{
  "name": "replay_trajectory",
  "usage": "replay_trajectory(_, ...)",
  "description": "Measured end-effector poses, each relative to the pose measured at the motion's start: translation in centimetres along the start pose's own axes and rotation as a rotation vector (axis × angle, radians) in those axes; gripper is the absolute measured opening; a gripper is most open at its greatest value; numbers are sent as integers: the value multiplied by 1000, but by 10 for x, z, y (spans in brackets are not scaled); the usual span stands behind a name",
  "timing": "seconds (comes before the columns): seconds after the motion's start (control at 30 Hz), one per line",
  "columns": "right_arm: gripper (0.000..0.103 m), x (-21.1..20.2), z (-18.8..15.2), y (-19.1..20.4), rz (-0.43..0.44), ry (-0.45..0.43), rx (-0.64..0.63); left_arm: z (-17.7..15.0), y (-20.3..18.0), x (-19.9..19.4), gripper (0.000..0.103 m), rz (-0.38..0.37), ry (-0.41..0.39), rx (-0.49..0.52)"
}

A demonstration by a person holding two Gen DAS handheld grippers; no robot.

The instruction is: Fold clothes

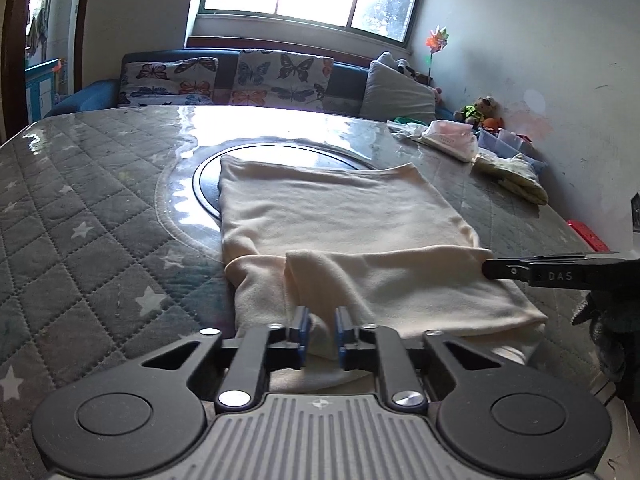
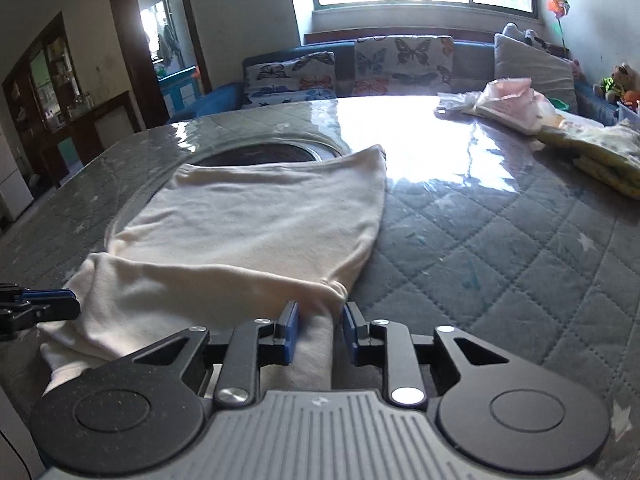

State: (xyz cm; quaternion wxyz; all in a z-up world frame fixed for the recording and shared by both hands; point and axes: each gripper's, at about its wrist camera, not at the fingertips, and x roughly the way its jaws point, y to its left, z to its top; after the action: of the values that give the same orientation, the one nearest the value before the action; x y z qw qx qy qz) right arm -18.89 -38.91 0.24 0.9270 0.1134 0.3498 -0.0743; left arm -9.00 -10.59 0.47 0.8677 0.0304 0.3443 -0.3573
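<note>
the left gripper stands narrowly parted with a fold of the cream garment between its blue pads, seemingly pinched though a little gap shows, and the right gripper likewise straddles a bunched corner of the near hem. the garment lies flat on the quilted star-patterned table, partly over a dark round inset, its long axis running away from the grippers toward the butterfly cushions. at the far right a clear plastic bin holds small items too blurred to name, beside folded yellow clothes.
</note>
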Motion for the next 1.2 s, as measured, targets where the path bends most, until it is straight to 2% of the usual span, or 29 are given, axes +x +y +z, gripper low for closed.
replay_trajectory(0.23, 25, -6, 6, 7, -19, -46, -31, -5, 7, -14, 2, 59, -10, -23)
replay_trajectory(0.33, 26, -9, 10, 15, -16, -70, -68, -5, 12, -20, 3, 50, -6, -33)
replay_trajectory(0.43, 32, -6, 10, 21, -10, -68, -92, 0, 12, -20, 7, 26, -10, -47)
replay_trajectory(0.5, 32, -2, 9, 23, -8, -62, -94, 4, 9, -16, 18, 24, -17, -42)
replay_trajectory(0.57, 33, 0, 7, 24, -8, -59, -95, 5, 7, -10, 24, 32, -10, -34)
replay_trajectory(0.63, 34, 1, 7, 24, -7, -60, -92, 4, 6, -5, 24, 23, 5, -31)
replay_trajectory(0.73, 35, 2, 5, 23, -5, -58, -93, 2, 4, 0, 21, 15, 14, -14)
replay_trajectory(0.8, 36, 3, 4, 23, -6, -55, -98, 0, 3, 0, 7, 14, 9, -6)
replay_trajectory(0.87, 36, 3, 3, 23, -7, -55, -98, -1, 2, -3, 3, 16, 2, -10)
replay_trajectory(1.03, 41, 3, 3, 23, -7, -61, -106, -3, 10, -19, 2, 51, -12, -41)
replay_trajectory(1.2, 43, 3, 3, 25, -10, -69, -113, -6, 14, -23, 3, 58, 14, -41)
